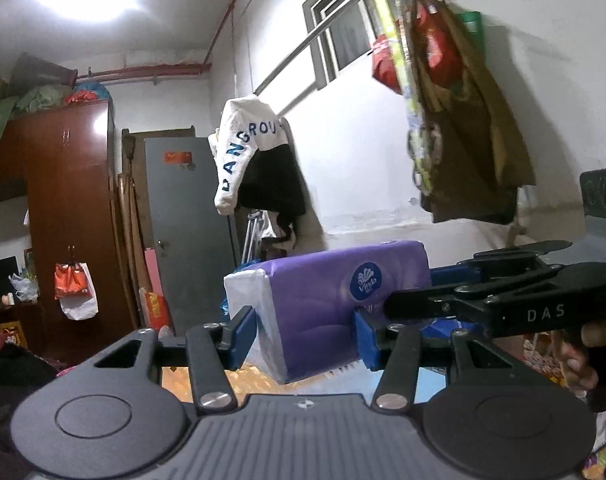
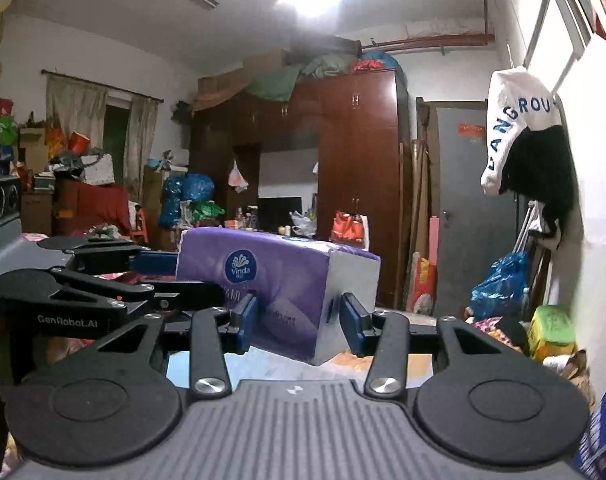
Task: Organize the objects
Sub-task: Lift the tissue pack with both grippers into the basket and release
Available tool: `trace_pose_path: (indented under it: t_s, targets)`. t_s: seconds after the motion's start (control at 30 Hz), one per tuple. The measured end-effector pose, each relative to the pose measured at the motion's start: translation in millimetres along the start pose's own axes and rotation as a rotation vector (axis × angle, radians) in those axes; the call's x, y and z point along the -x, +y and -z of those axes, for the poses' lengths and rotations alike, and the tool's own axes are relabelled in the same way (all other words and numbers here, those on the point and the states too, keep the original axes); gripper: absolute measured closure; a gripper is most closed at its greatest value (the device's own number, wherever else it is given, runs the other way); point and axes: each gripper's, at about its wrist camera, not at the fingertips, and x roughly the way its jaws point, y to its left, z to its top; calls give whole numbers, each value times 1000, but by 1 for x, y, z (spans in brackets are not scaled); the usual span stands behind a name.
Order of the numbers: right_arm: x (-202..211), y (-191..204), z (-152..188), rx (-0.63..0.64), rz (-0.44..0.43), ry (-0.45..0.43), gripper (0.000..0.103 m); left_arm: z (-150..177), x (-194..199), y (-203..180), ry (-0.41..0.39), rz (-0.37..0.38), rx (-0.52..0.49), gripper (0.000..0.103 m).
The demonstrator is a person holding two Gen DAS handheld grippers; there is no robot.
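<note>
A purple tissue pack [image 1: 319, 312] is held aloft, pinched by both the left tongs [image 1: 305, 334] and right tongs [image 2: 297, 320]. It looks light, soft and slippery; broad side faces likely grip best

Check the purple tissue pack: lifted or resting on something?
Lifted. The tissue pack hangs with open space under it, pinched between the left gripper and, at its other end, the right gripper; nothing supports it below.

Tissue pack [image 1: 327, 304] was wrapped in glossy purple plastic film, slightly wrinkled, with white ends. Left gripper [image 1: 305, 336] and right gripper [image 2: 299, 320] were matt black plastic with blue finger pads [image 1: 365, 334] and bright metal screws. Wardrobe [image 2: 359, 160] looked like polished reddish wood.
</note>
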Motion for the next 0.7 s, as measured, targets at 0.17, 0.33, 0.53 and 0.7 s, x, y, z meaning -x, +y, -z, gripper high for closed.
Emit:
trace_pose_path:
  t_s: [0.17, 0.33, 0.53, 0.7]
  targets:
    - [-54, -24, -5, -45, 16, 106, 56, -9, -56, 38, 96, 15, 84, 47]
    - [-107, -37, 19, -73, 25, 225, 56, 14, -105, 64, 215, -12, 130, 48]
    - [-152, -36, 40, -70, 20, 322, 57, 34, -136, 93, 324, -62, 190, 48]
    - [-161, -33, 52, -45, 49, 392, 59, 50, -152, 95, 398, -99, 182, 48]
